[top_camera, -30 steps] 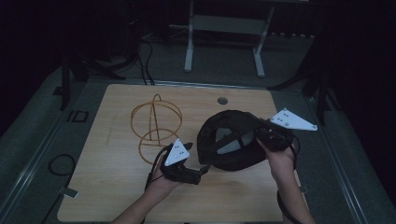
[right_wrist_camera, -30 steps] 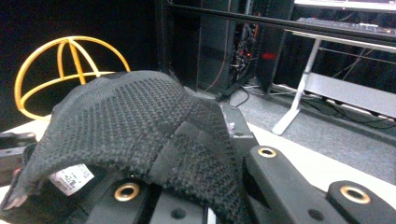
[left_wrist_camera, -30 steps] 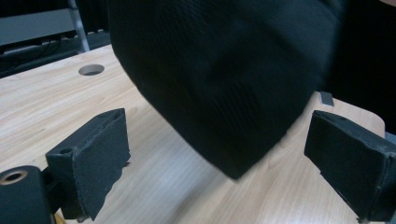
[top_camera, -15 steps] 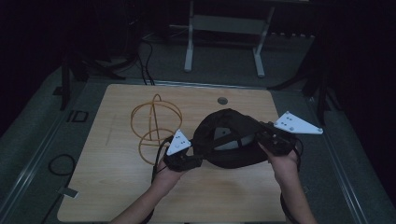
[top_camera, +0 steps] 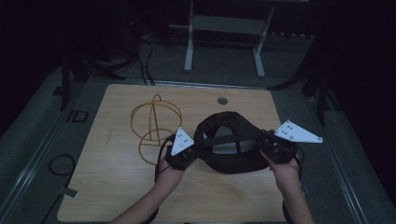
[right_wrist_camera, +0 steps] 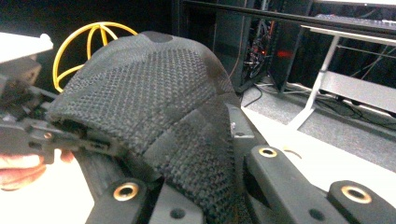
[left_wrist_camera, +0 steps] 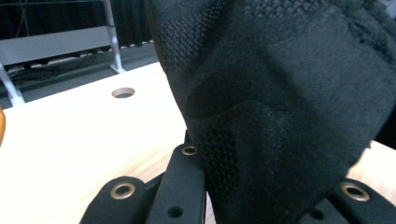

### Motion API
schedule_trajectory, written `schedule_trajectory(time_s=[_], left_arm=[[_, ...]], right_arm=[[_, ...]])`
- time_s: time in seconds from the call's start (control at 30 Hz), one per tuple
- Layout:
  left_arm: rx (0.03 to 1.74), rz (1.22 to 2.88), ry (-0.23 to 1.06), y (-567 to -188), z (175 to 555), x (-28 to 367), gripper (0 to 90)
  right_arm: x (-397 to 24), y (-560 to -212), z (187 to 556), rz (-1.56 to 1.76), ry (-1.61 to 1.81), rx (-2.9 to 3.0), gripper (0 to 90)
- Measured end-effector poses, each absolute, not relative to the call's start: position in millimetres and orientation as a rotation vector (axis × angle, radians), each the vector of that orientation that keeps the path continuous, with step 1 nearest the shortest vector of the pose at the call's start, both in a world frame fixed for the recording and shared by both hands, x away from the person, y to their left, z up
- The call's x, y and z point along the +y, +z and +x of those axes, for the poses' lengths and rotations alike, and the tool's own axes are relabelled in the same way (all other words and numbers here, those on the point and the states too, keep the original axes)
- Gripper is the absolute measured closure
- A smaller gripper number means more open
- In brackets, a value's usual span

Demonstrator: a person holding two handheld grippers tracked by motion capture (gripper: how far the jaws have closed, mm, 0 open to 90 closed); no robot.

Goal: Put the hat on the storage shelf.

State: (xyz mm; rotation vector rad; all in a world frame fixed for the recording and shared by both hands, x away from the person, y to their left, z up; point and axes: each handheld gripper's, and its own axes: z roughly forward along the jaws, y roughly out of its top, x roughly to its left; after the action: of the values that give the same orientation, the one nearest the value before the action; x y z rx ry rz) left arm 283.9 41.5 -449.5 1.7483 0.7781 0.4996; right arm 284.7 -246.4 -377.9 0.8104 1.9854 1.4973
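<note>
A dark room surrounds the light wooden counter (top_camera: 116, 186), which has a round hole (top_camera: 222, 100) near its far edge. We hold a black knitted cap (top_camera: 229, 144) over the counter's right half, stretched between both tongs. The left tongs (top_camera: 187, 156) have just been closing and now clamp the cap's left edge, with fabric between the jaws. The right tongs (top_camera: 271, 147) are clamped on the cap's right edge. A yellow wire frame (top_camera: 154, 126) stands on the counter just left of the cap.

Dim lab: equipment racks (right_wrist_camera: 252, 42), floor cables (top_camera: 144, 56).
</note>
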Motion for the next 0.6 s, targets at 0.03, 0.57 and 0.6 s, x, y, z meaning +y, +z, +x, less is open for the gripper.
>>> schedule_trajectory(time_s=[0.03,0.57,0.6], left_arm=[[0.776,1.744,0.496,-448,283,41,88.8],[0.758,1.638,0.482,-417,290,37,89.0],[0.753,1.634,0.478,-415,290,36,89.0]], right_arm=[[-249,-380,284,0.821,1.505,1.981,86.6],[-261,-398,271,0.839,1.507,1.984,51.6],[-262,-399,270,0.839,1.506,1.982,50.8]])
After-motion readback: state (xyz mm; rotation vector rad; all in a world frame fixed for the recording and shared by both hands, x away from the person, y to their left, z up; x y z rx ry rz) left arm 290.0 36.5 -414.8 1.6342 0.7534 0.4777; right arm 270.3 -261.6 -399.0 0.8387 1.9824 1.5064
